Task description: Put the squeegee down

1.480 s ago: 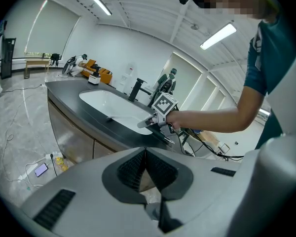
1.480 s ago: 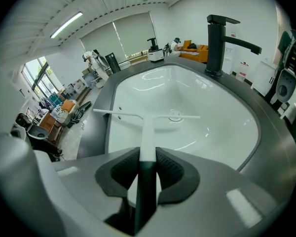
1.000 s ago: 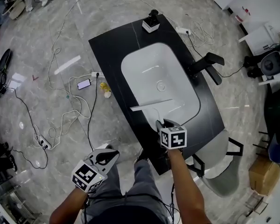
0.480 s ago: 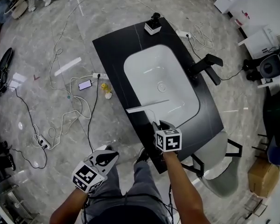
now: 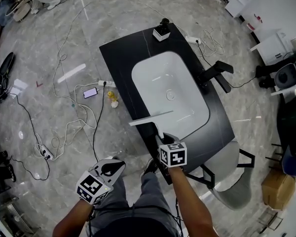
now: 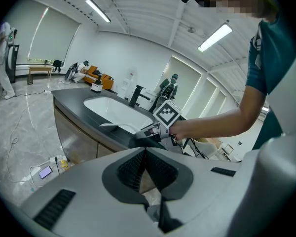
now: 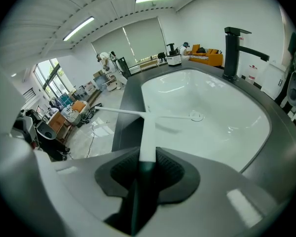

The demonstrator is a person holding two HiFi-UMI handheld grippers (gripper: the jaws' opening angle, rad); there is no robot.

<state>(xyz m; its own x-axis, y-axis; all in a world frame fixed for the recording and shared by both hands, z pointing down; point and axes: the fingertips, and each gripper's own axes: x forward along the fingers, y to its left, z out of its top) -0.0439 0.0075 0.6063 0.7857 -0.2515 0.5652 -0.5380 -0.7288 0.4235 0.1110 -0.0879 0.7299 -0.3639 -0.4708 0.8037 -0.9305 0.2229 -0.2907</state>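
The white T-shaped squeegee (image 5: 150,118) is held over the near end of the white sink (image 5: 170,83) in the black countertop (image 5: 123,58). Its blade reaches across the counter's left rim. My right gripper (image 5: 163,136) is shut on its handle. In the right gripper view the white handle (image 7: 147,132) runs out from between the pads (image 7: 172,169) to the blade (image 7: 121,111), which hangs above the rim. My left gripper (image 5: 113,166) hovers low at the left, off the counter, with its pads (image 6: 133,167) together on nothing. Its view shows the right gripper (image 6: 143,132) and the squeegee (image 6: 116,126).
A black faucet (image 5: 214,72) stands at the sink's right side. A small black-and-white device (image 5: 161,25) sits at the counter's far end. Cables, a phone (image 5: 90,92) and a yellow item (image 5: 110,91) lie on the floor at the left. A grey chair (image 5: 227,174) stands at the right.
My right gripper has drawn the squeegee to the left and back toward me, so the blade now sits nearer the sink's near left corner. The left gripper has stayed put.
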